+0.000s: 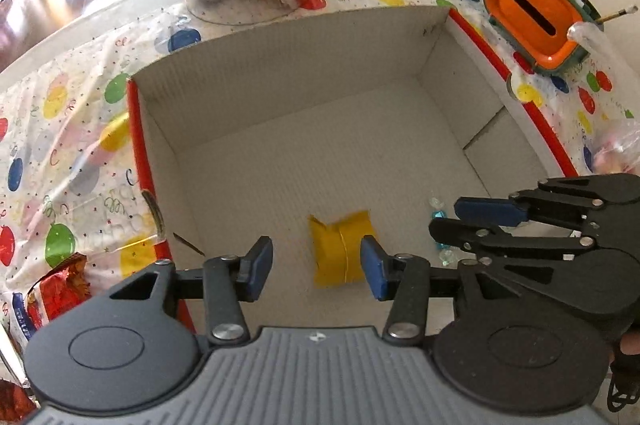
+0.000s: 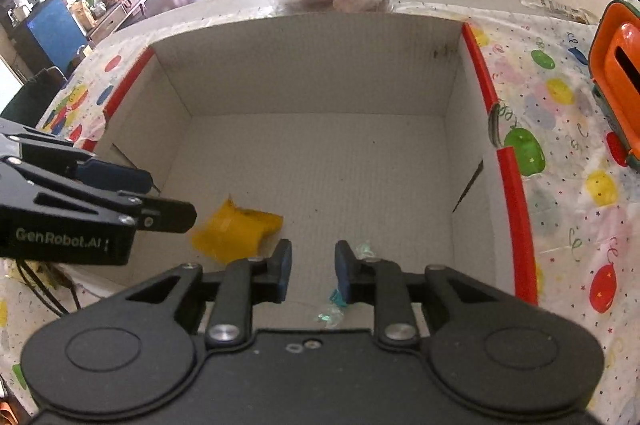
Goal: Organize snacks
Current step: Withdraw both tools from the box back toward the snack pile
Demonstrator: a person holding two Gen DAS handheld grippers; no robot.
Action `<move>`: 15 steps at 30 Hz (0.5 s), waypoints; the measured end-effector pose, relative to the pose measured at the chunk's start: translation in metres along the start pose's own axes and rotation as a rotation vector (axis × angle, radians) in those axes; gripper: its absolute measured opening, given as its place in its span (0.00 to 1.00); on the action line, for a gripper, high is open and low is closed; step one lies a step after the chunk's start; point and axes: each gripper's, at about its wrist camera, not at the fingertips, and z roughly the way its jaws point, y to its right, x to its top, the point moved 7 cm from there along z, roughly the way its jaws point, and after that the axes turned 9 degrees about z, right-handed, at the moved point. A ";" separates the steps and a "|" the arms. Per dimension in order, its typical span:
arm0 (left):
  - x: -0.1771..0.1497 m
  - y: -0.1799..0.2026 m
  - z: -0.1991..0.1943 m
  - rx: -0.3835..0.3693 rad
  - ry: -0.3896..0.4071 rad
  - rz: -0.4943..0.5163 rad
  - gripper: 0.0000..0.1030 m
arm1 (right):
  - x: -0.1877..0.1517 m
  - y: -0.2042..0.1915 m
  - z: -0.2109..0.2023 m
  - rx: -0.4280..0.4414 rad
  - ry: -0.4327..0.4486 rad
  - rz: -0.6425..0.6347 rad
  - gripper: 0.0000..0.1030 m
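Corrugated white cardboard box [image 1: 304, 145] holds a crinkled yellow snack packet [image 1: 342, 249] and teal twist-wrapped candy [image 2: 338, 299] on its floor. We note left gripper [image 1: 316, 267] jaws wide, right gripper [image 2: 310, 271] jaws narrowly parted; both empty.

yellow snack packet [image 1: 342, 251]; red-edged white box [image 1: 280, 73]; balloon-print tablecloth [image 1: 60, 129]; orange container [image 1: 532, 13].

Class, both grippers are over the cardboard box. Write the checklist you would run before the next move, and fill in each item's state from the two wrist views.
1. Left gripper open, empty: ok.
2. Right gripper open, empty: ok.
3. Yellow packet lying on the floor of the box: ok.
4. Blue wrapped candy in box: ok.
5. Grippers apart from each other: ok.
6. Next snack, red packet left of box, reachable: cannot tell.
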 end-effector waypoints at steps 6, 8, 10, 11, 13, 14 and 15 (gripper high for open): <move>-0.003 -0.005 -0.017 0.001 0.052 -0.039 0.56 | -0.001 0.000 -0.018 0.019 0.037 0.003 0.29; -0.005 -0.007 -0.023 0.005 0.067 -0.052 0.56 | 0.000 -0.001 -0.024 0.024 0.050 0.001 0.30; -0.007 -0.009 -0.030 0.014 0.087 -0.067 0.56 | 0.001 -0.003 -0.031 0.031 0.067 -0.004 0.31; -0.008 -0.010 -0.032 0.016 0.096 -0.071 0.56 | 0.001 -0.004 -0.035 0.036 0.076 -0.002 0.32; -0.011 -0.011 -0.040 0.015 0.121 -0.079 0.58 | 0.001 -0.006 -0.042 0.054 0.088 0.012 0.33; -0.013 -0.013 -0.044 0.017 0.132 -0.085 0.60 | 0.001 -0.008 -0.046 0.065 0.093 0.019 0.33; -0.015 -0.014 -0.048 0.020 0.146 -0.090 0.61 | 0.000 -0.010 -0.050 0.070 0.101 0.022 0.33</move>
